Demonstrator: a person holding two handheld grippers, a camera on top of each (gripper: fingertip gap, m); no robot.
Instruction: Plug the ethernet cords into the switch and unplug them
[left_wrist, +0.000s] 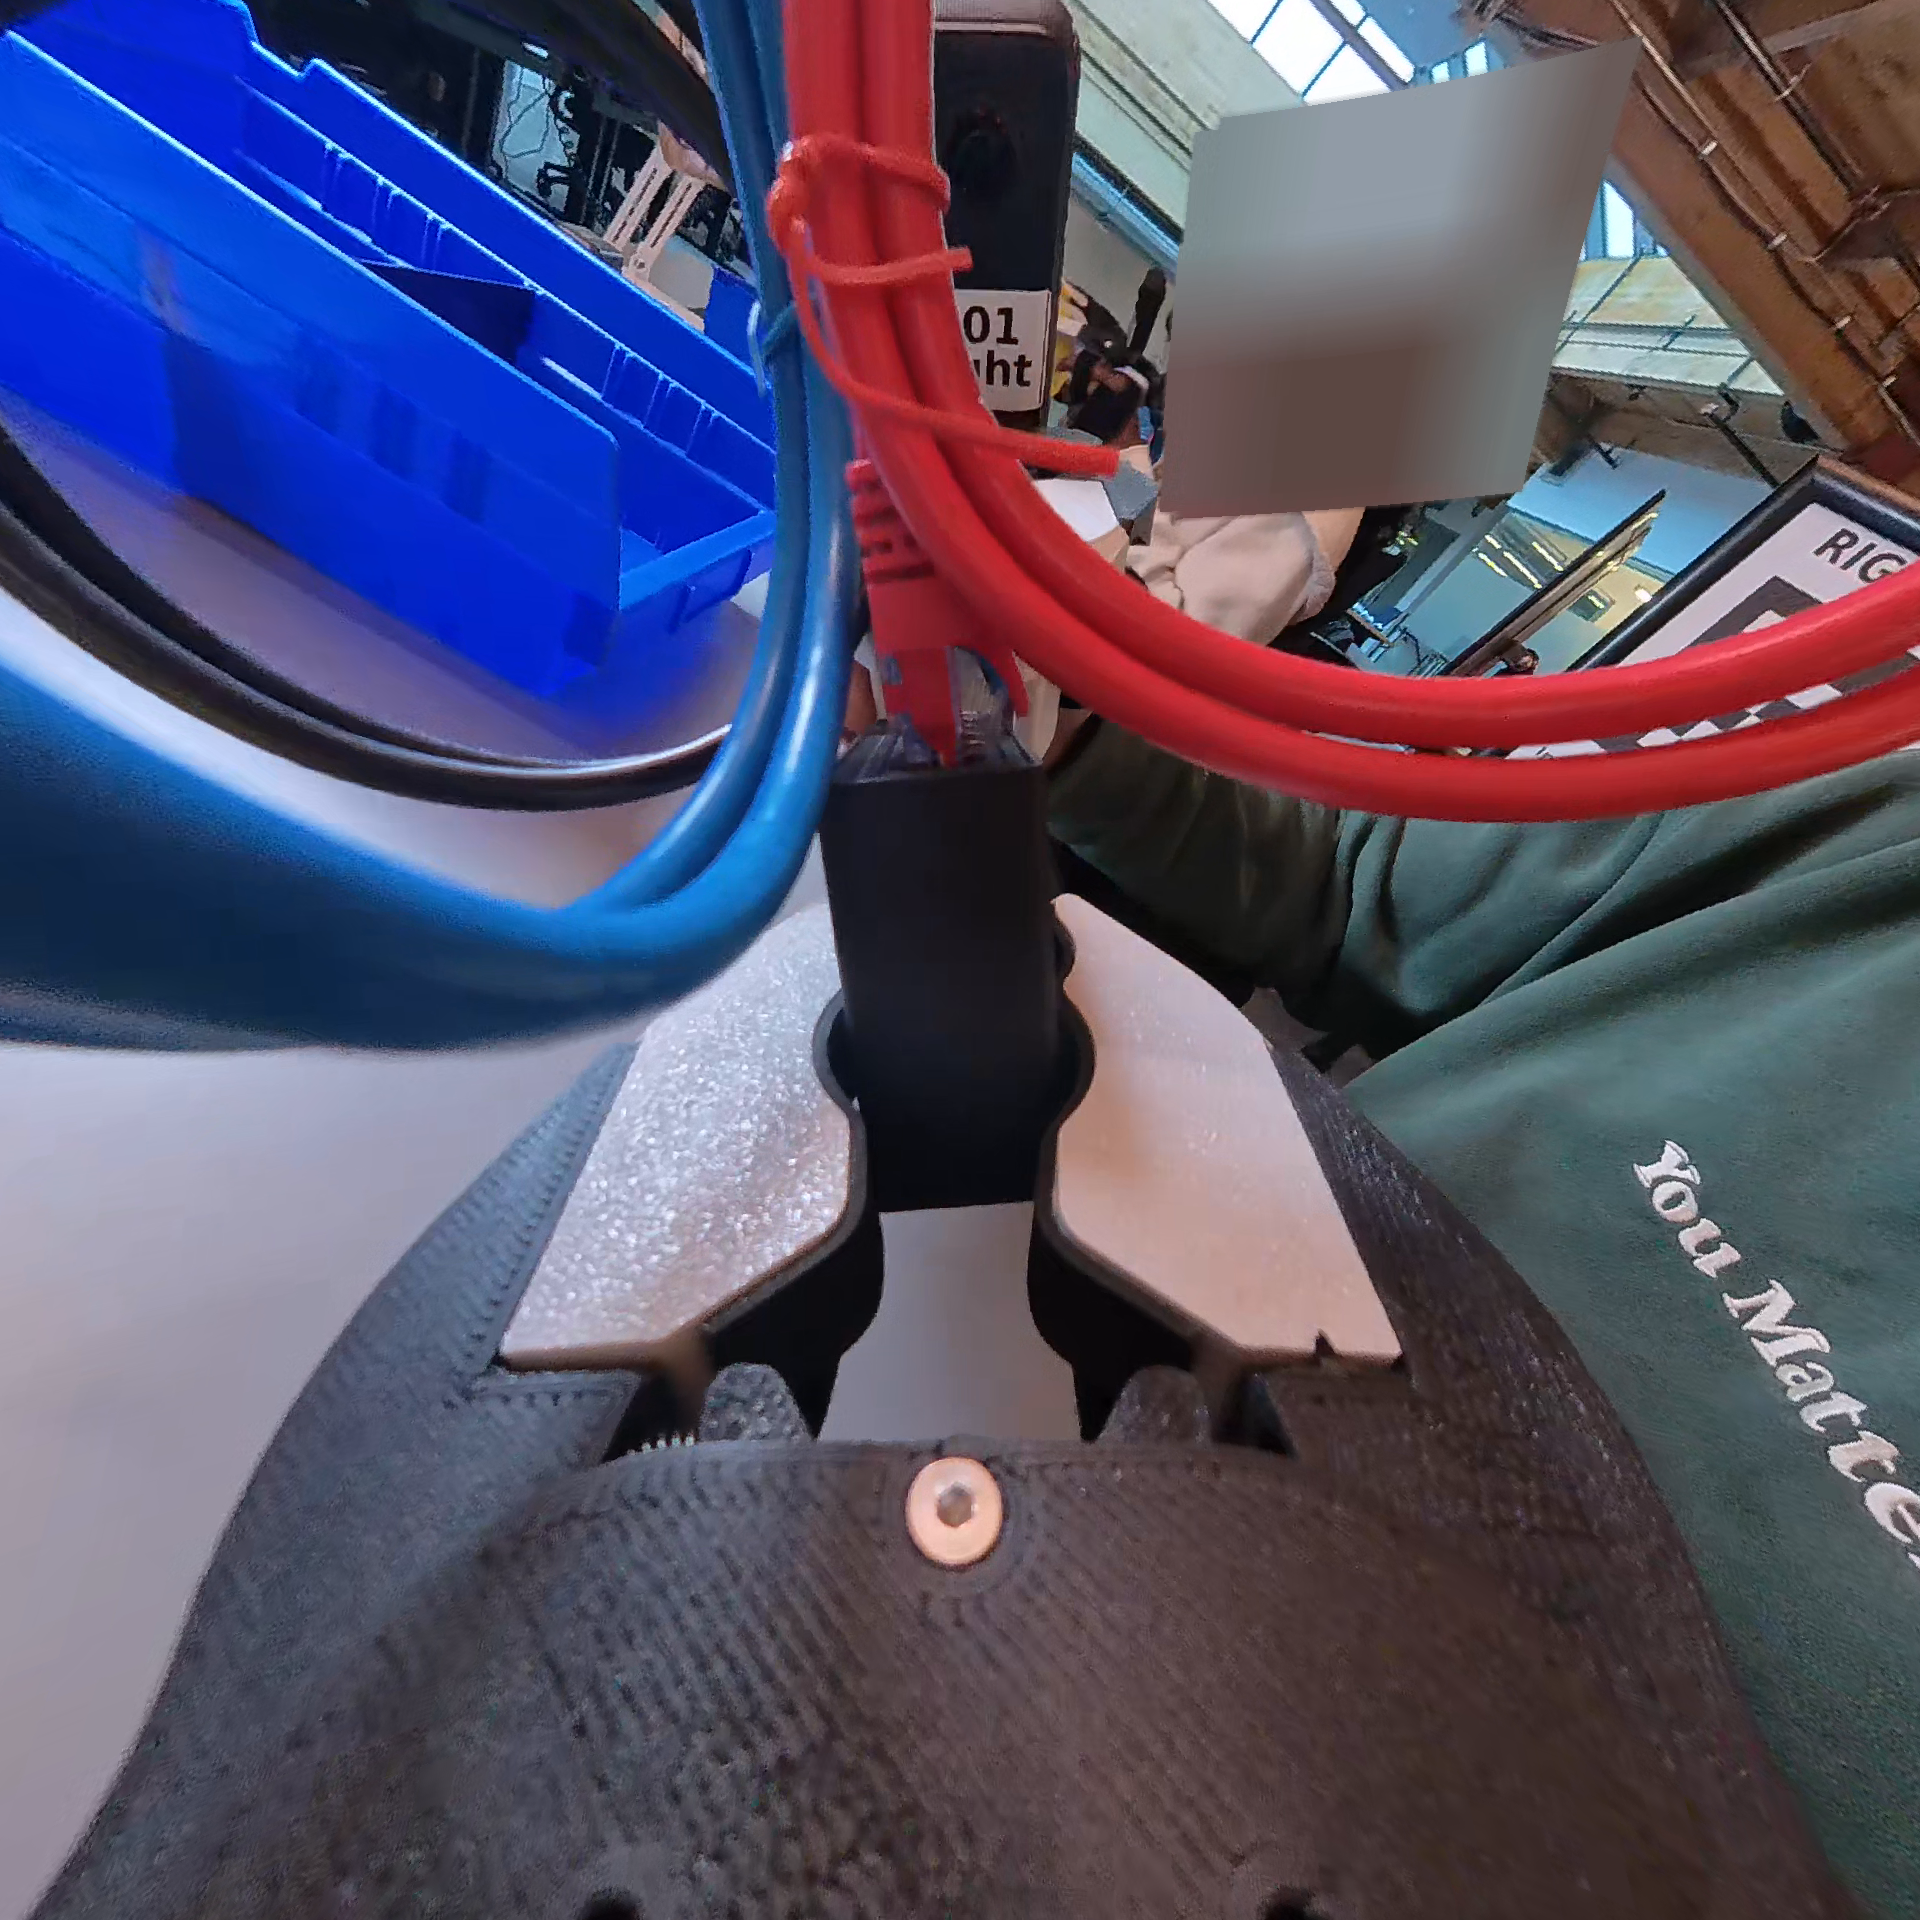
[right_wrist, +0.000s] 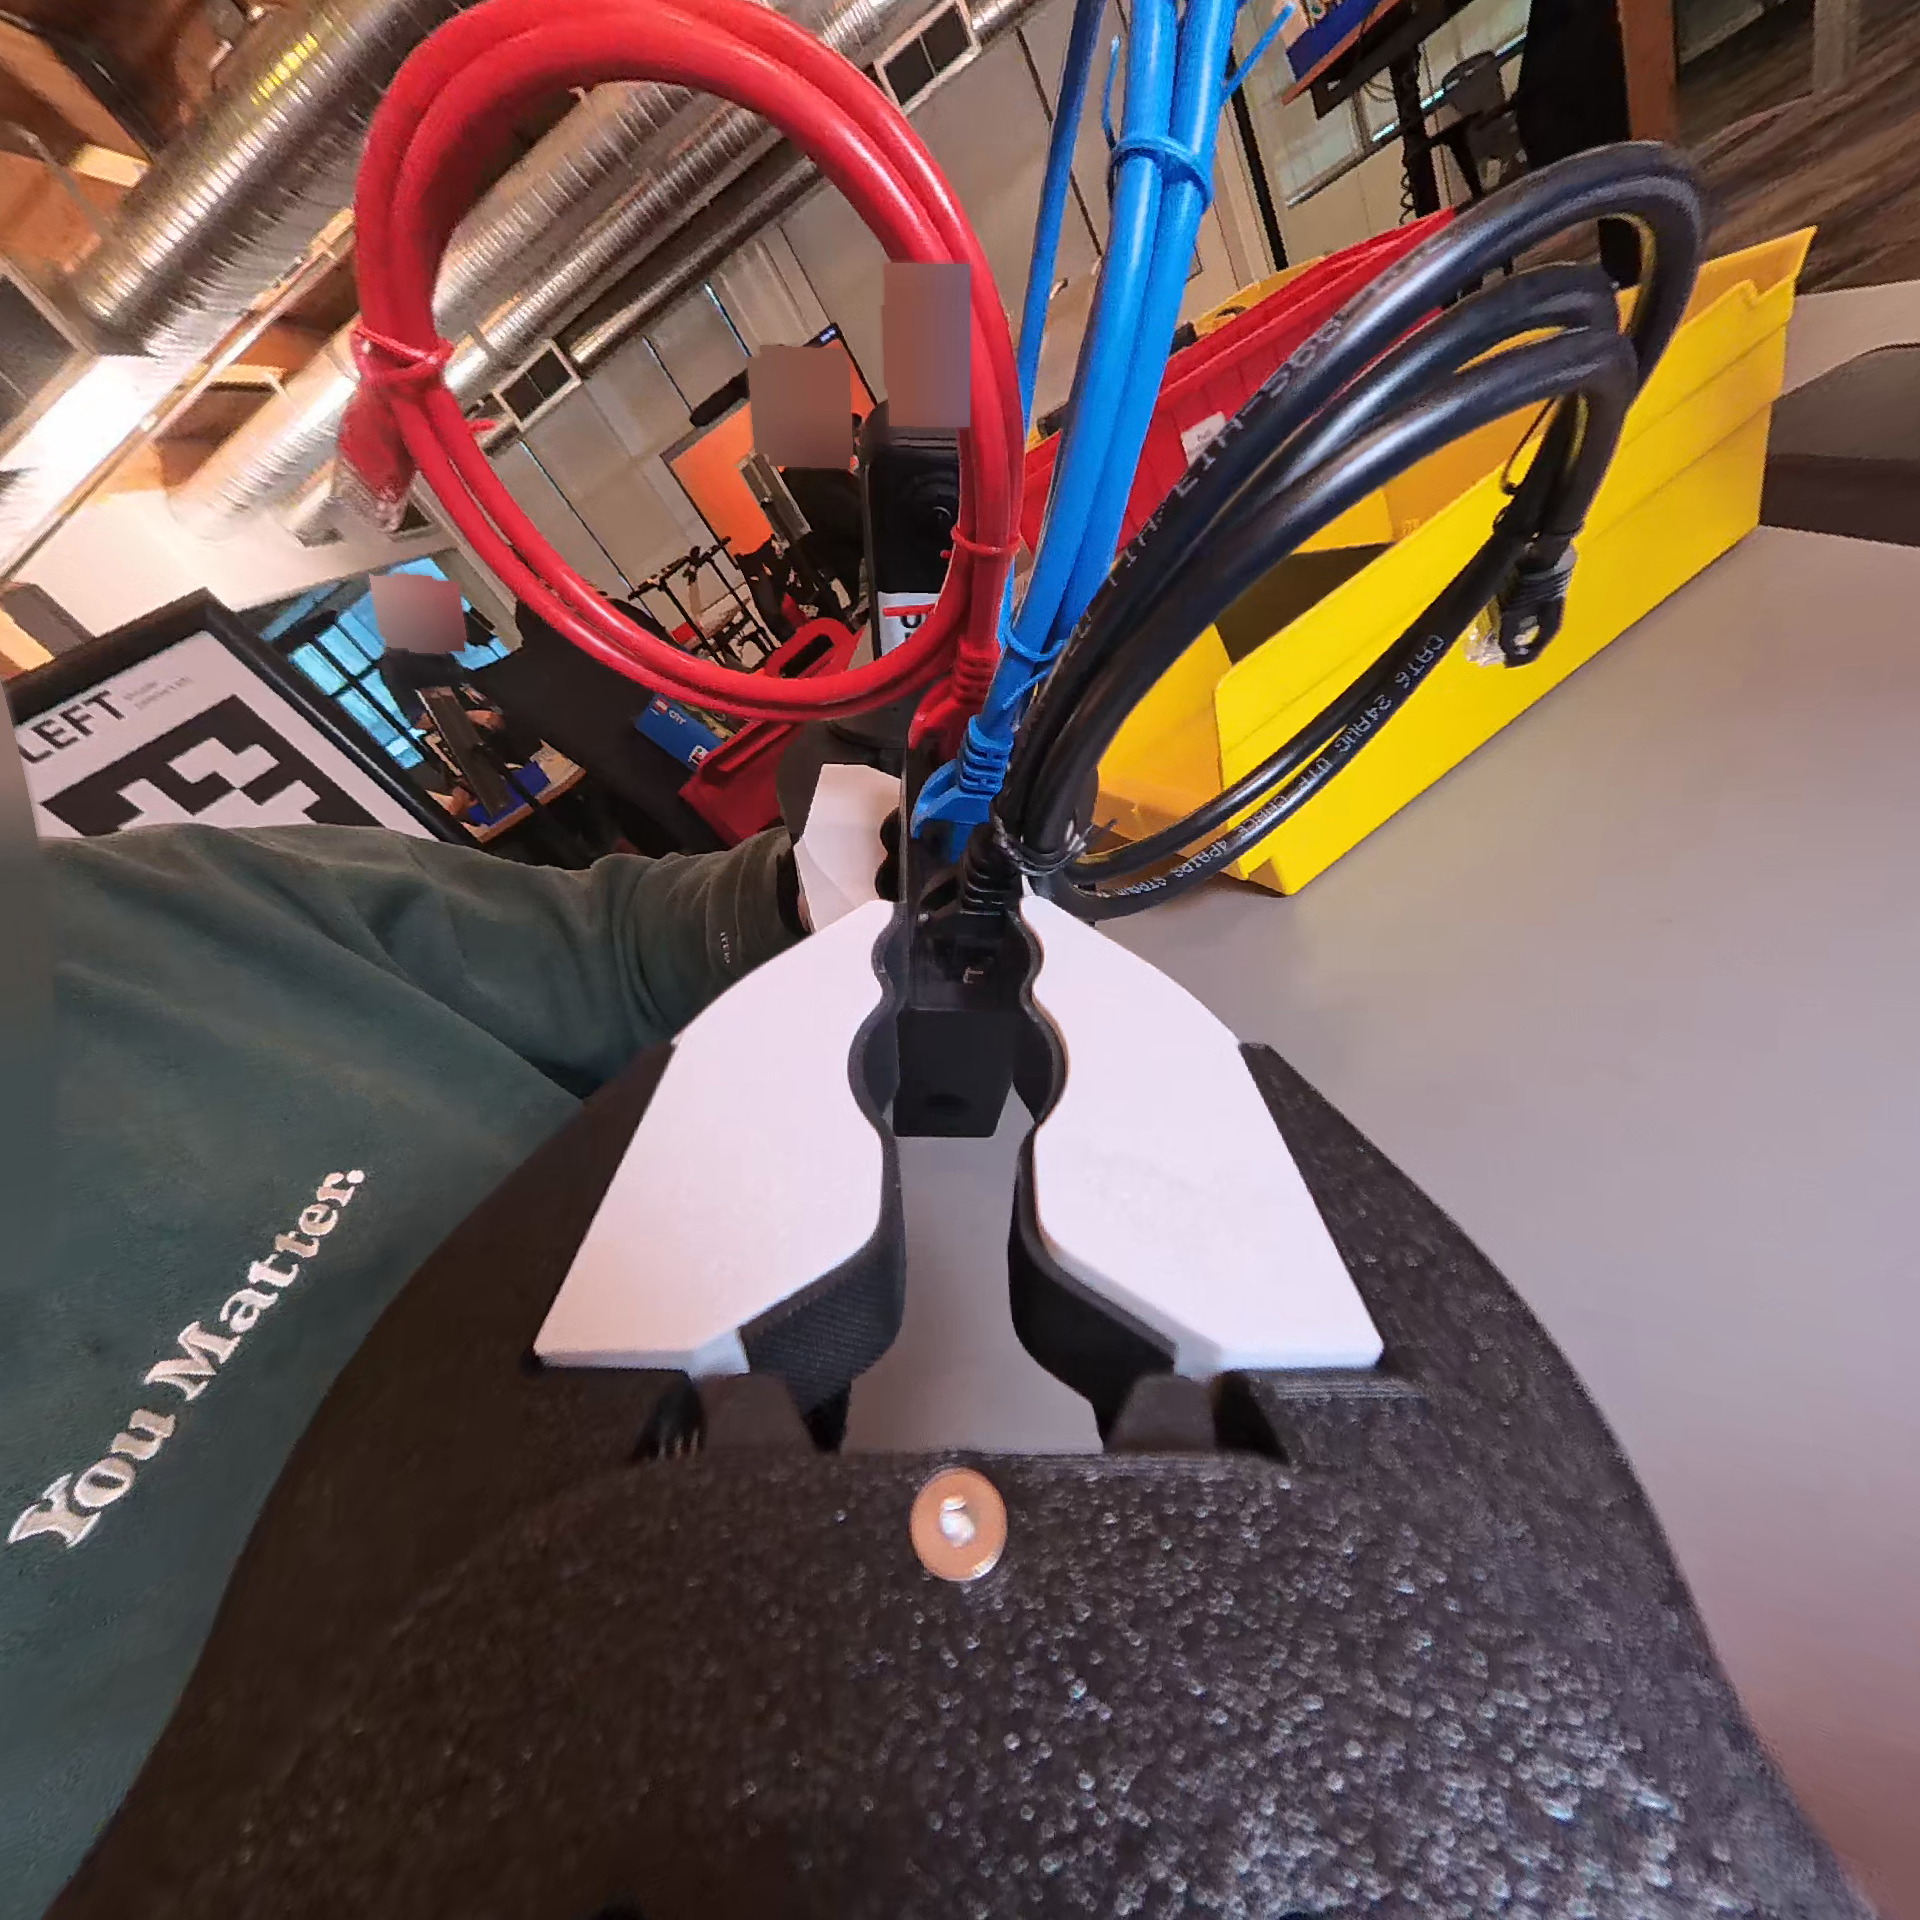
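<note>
A small black switch (left_wrist: 940, 1122) is held off the table between both grippers, one at each end. My left gripper (left_wrist: 948, 935) is shut on one end. My right gripper (right_wrist: 956, 925) is shut on the other end (right_wrist: 951, 1081). Three coiled, tied ethernet cords sit plugged into the switch's upper face: a red cord (left_wrist: 904, 613), a blue cord (left_wrist: 800, 665) and a black cord (right_wrist: 982, 883). In the right wrist view the red cord (right_wrist: 956, 675) and blue cord (right_wrist: 961, 779) stand beyond the black one. The left gripper's white finger (right_wrist: 836, 831) shows past the switch.
A blue bin (left_wrist: 364, 416) lies on the white table to the left. A yellow bin (right_wrist: 1455, 675) and a red bin (right_wrist: 1195, 416) stand on the grey table (right_wrist: 1558, 1091). A person's green sleeve (right_wrist: 312, 987) and a framed marker board (right_wrist: 156, 748) are near. My hands' fingertips stand some 4 centimetres from each other.
</note>
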